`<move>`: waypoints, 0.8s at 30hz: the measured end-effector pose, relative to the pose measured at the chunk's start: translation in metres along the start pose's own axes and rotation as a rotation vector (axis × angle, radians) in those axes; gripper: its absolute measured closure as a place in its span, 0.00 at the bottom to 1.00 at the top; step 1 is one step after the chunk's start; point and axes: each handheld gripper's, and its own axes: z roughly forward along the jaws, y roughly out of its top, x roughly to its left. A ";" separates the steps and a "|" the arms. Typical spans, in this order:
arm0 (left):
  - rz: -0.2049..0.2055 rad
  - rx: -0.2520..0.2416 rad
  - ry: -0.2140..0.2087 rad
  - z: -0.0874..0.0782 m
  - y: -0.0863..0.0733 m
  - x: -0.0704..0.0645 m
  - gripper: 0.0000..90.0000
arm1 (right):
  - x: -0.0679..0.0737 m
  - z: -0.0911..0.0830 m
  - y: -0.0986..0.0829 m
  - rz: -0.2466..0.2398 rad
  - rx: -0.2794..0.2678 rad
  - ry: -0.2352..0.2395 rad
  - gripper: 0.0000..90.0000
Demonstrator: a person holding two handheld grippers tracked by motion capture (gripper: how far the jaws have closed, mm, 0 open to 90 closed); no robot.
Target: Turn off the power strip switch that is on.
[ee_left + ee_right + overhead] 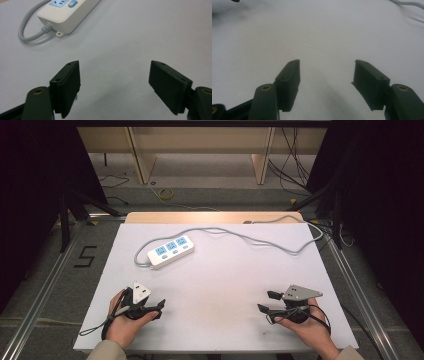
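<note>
The white power strip [170, 251] lies at about one o'clock from the left gripper [161, 305], well apart. Both the left gripper and the right gripper [266, 301] are released, jaws spread and empty.

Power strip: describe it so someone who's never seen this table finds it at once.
On the white table, look at the far left part, ahead of the left gripper. The power strip lies flat there at a slant: a white bar with three blue sockets and blue buttons. Its grey cable loops off its left end and trails toward the table's far right corner.
</note>
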 end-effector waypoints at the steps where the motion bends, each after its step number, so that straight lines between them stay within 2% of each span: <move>1: -0.001 -0.003 -0.003 0.000 0.000 0.000 0.32 | 0.000 0.000 0.000 0.000 0.000 -0.002 0.43; 7: 0.003 -0.004 0.000 -0.001 0.001 0.000 0.44 | 0.000 -0.002 0.000 0.002 -0.002 -0.012 0.43; 14: -0.006 0.011 0.036 -0.004 0.002 0.008 0.81 | 0.002 -0.002 0.001 -0.006 0.001 -0.013 0.43; 18: -0.001 0.028 0.058 -0.004 0.003 0.010 0.96 | 0.003 -0.001 0.001 -0.005 0.002 -0.010 0.43; 19: -0.002 0.028 0.058 -0.004 0.004 0.010 0.99 | 0.003 -0.001 0.001 -0.004 0.001 -0.010 0.43; 24: 0.007 0.034 0.060 -0.004 0.010 0.010 0.99 | 0.003 -0.001 0.001 -0.007 0.001 -0.009 0.43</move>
